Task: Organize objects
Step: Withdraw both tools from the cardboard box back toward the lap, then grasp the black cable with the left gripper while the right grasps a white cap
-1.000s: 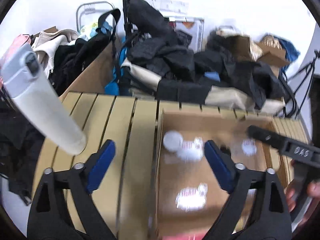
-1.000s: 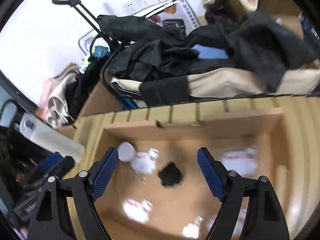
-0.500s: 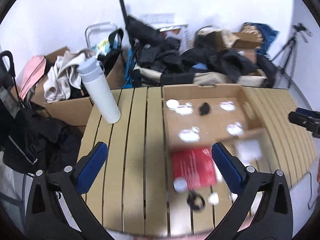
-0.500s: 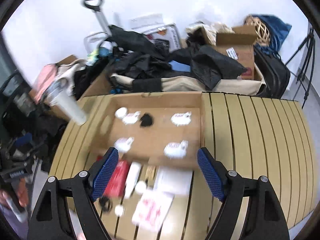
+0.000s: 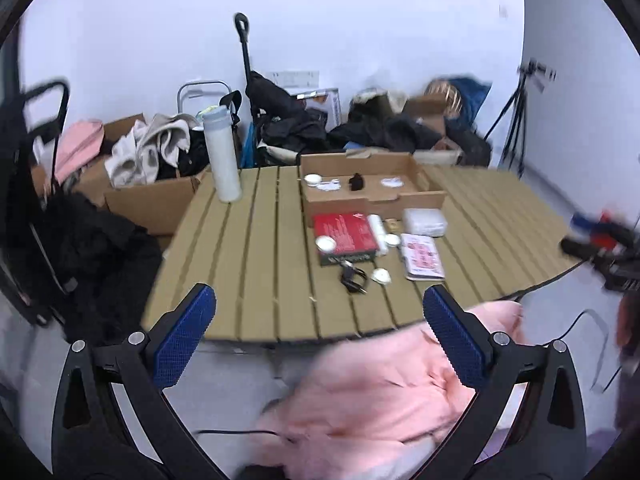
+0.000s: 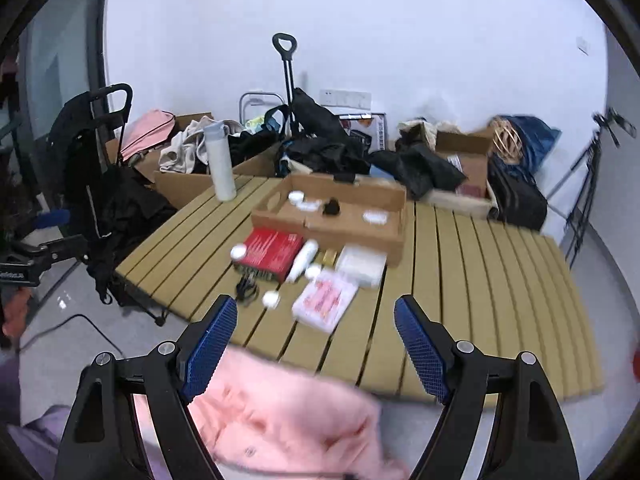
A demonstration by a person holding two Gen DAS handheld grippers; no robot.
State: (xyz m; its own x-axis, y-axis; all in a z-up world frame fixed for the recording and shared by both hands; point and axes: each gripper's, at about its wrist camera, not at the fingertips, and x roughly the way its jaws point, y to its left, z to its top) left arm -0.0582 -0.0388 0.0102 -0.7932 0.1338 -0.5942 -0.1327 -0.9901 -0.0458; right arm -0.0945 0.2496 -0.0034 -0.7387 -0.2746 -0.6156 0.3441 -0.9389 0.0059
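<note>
A shallow cardboard box [image 5: 372, 190] [image 6: 332, 210] sits on the slatted wooden table [image 5: 260, 248] [image 6: 480, 264] and holds small white items and a black one. In front of it lie a red box [image 5: 345, 236] [image 6: 272, 250], a white tube [image 6: 302, 261], a white pack [image 5: 424, 222], a pink-printed packet [image 5: 422, 256] [image 6: 325, 300], a black cable [image 5: 354, 280] and small white lids. My left gripper [image 5: 320, 336] and right gripper [image 6: 316, 340] are both open and empty, held back from the table's near edge above a pink garment [image 5: 380, 396] [image 6: 280, 412].
A tall white bottle [image 5: 222, 156] [image 6: 219, 160] stands at the table's far left corner. Boxes of clothes [image 5: 148, 184], a trolley handle [image 5: 244, 48] and dark bags [image 6: 516, 192] crowd behind the table. A tripod [image 5: 520, 120] stands at right. Cables lie on the floor.
Both grippers have pulled far back from over the cardboard box to beyond the table's near edge. The whole table and the pink garment have come into view. Both stay open.
</note>
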